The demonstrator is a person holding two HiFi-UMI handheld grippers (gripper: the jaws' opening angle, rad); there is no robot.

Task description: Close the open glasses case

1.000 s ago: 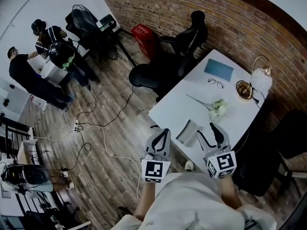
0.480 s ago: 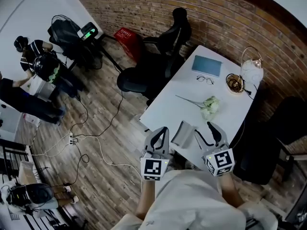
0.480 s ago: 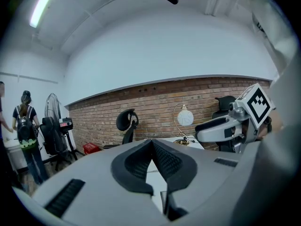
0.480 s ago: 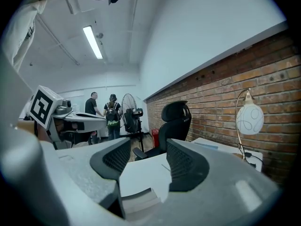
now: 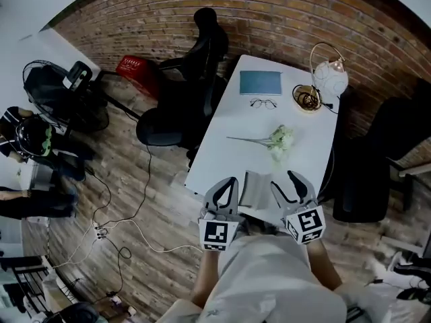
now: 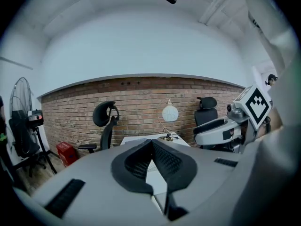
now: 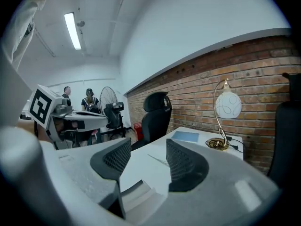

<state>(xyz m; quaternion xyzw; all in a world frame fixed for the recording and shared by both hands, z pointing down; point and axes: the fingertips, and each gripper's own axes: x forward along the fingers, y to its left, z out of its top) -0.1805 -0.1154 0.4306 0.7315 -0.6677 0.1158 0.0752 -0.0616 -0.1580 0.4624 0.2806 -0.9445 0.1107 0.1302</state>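
The open glasses case (image 5: 254,188) is seen in the lower middle of the head view, lying at the near edge of the white counter (image 5: 222,155), with the left tongs (image 5: 227,184) just to its left and the right tongs (image 5: 284,184) just to its right; whether either is touching it cannot be made out. In the left gripper view the left tongs are brought together at their tips with nothing between them, while in the right gripper view the right tongs stand apart and empty. The main risk is judged to come from the case's place beside the counter's edge: if the lid is pushed sideways rather than folded over, the whole case could be slid off and dropped to the wooden floor (image 5: 155,207). The hinge side is not clearly shown, so the lid might be pressed the wrong way and the case tipped or spun. With one pair of tongs closed, the base could be left unsteadied, and smooth tips may slip off the lid. The case might also be only half shut if the press is released early. The glasses (image 5: 262,103), flower stem (image 5: 273,138) and lamp (image 5: 328,78) are well apart, in the upper part of the frame, and are unlikely to be disturbed.
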